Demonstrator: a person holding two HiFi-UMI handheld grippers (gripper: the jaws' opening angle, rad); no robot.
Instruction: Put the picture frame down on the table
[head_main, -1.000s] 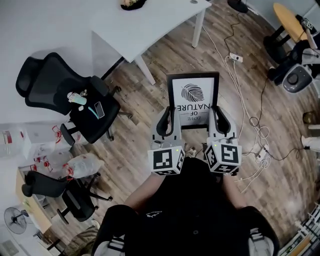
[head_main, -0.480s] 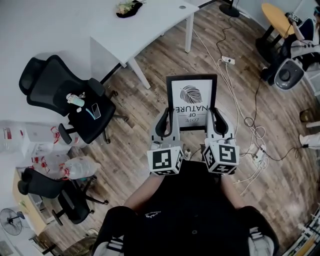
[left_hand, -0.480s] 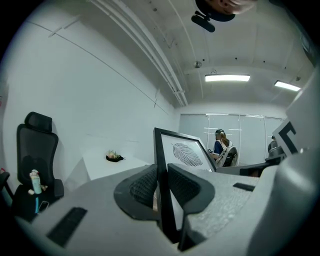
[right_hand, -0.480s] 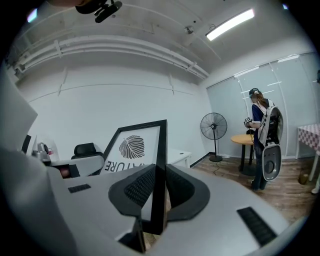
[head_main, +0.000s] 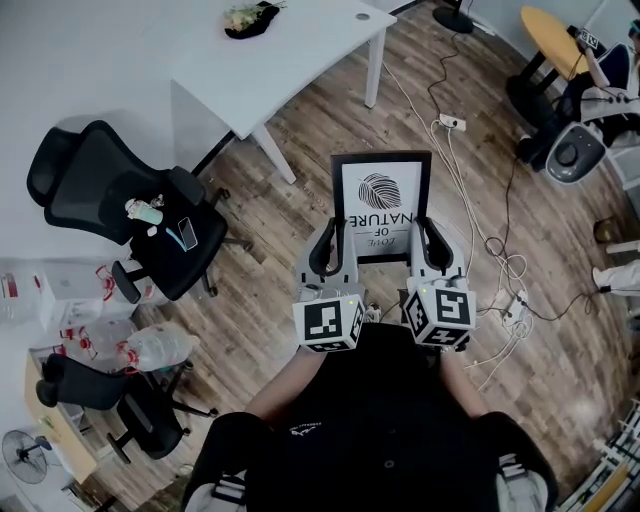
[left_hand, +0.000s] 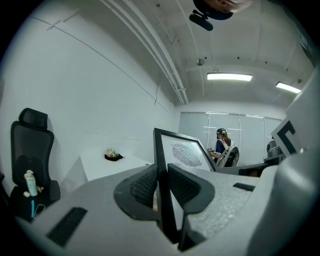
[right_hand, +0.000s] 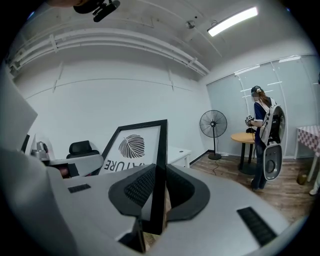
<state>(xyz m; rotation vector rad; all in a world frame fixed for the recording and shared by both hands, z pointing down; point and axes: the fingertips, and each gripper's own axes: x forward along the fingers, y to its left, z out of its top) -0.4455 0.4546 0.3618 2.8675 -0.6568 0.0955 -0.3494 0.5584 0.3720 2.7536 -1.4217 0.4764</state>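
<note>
Head view looks steeply down on a black picture frame (head_main: 381, 190) held in the air over the wood floor (head_main: 300, 230), clear of the white table (head_main: 300, 60) and off its near edge, roughly level with the tabletop's right corner; the frame does not touch the tabletop. Its print shows a leaf and lettering that reads upside down from here; the frame tilts away from the person, its top edge farthest out.

Both tongs grip the frame by its lower half; the left gripper (head_main: 333, 245) is pinched onto the left side rail, the right gripper (head_main: 428, 240) onto the right side rail. Left gripper view shows the ribbed pads pressed against either face of the black rail, which rises straight up between them; right gripper view shows the same, the rail clamped between the two dark pads with the leaf print to their left.

On the tabletop, near its far edge, sits a dark dish of flowers (head_main: 250, 15); a black office chair (head_main: 120, 190) stands beyond the table's left corner, small items on its seat; white cables (head_main: 470, 180) trail across the floor to the right. Right gripper view also takes in a standing fan (right_hand: 212, 122), a round wooden table (right_hand: 245, 136) and a person with a backpack (right_hand: 265, 135).
</note>
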